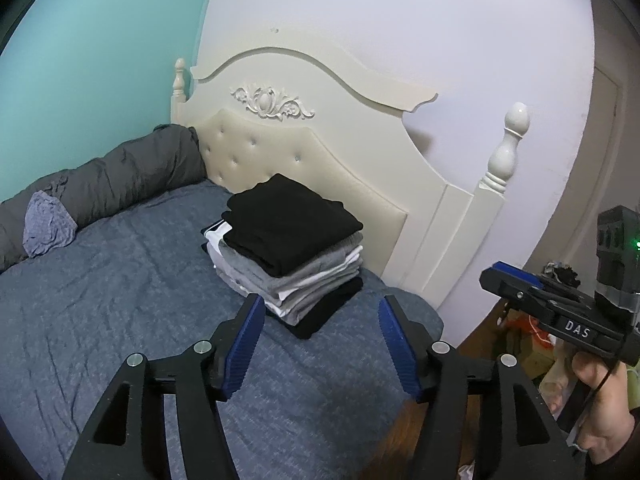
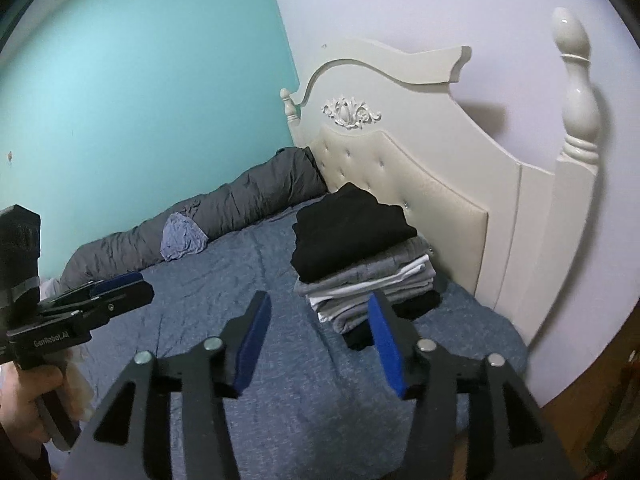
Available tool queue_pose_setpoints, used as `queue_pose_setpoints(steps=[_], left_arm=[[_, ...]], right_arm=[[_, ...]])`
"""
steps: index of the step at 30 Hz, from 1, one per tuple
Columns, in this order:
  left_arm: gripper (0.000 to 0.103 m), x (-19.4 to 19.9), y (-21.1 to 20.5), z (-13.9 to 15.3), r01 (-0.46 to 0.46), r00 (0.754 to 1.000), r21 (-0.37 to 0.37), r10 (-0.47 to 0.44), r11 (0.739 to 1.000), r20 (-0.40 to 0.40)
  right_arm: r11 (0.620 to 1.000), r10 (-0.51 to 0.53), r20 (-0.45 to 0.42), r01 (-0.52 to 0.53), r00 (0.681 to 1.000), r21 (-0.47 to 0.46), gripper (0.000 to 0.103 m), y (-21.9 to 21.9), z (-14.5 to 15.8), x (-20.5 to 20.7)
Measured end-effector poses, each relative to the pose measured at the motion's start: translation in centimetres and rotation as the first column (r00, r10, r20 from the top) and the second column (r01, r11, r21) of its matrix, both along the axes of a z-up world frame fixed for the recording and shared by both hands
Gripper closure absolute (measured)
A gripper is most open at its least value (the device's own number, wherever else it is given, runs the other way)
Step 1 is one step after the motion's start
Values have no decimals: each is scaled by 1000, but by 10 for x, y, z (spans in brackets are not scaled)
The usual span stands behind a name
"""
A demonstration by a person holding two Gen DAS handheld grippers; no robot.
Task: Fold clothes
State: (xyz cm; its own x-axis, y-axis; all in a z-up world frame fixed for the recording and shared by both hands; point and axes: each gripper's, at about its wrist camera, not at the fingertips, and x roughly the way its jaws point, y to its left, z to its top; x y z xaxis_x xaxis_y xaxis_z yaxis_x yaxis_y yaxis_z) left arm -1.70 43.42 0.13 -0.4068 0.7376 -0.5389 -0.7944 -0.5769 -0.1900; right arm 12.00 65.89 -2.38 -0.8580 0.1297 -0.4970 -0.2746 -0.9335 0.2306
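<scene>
A stack of folded clothes point(image 1: 292, 248) point(image 2: 356, 256), black on top with grey, white and black layers below, sits on the blue bed point(image 1: 120, 300) point(image 2: 240, 280) near the headboard. My left gripper point(image 1: 320, 303) is open and empty, hovering just in front of the stack. My right gripper point(image 2: 319, 300) is open too, nothing between its blue pads, with the stack just beyond its right finger. A crumpled blue-grey garment point(image 1: 48, 224) point(image 2: 182, 236) lies far left against a rolled grey duvet point(image 1: 120, 176) point(image 2: 240, 208). Each view shows the other gripper from the side, held by a hand point(image 1: 600, 400) point(image 2: 32, 400).
A cream padded headboard point(image 1: 320, 152) point(image 2: 420, 192) with a bedpost point(image 1: 504, 148) point(image 2: 576, 92) rises right behind the stack. Teal and white walls close the corner. The bed's edge drops to a wooden floor with clutter point(image 1: 532, 332) at the right.
</scene>
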Motion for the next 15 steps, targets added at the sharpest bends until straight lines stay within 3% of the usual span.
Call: queue_pose_setpoints(steps=[2,9,15], left_arm=[[36,5,-6,-1,3,1000,2,-3,1000,-2],[34,15,-24,-6,6,1000,5,-6,1000,2],[32,25,-35,-11,7,1000,-6,-7,1000,-24]], right_arm=[[1000,-15,-7,15,1000,5,42,-6,-2,8],[999,-33,-5,33,999,3,41,-23,-14,29],[998,-36,11,35,999,54,38,-39,-20,42]])
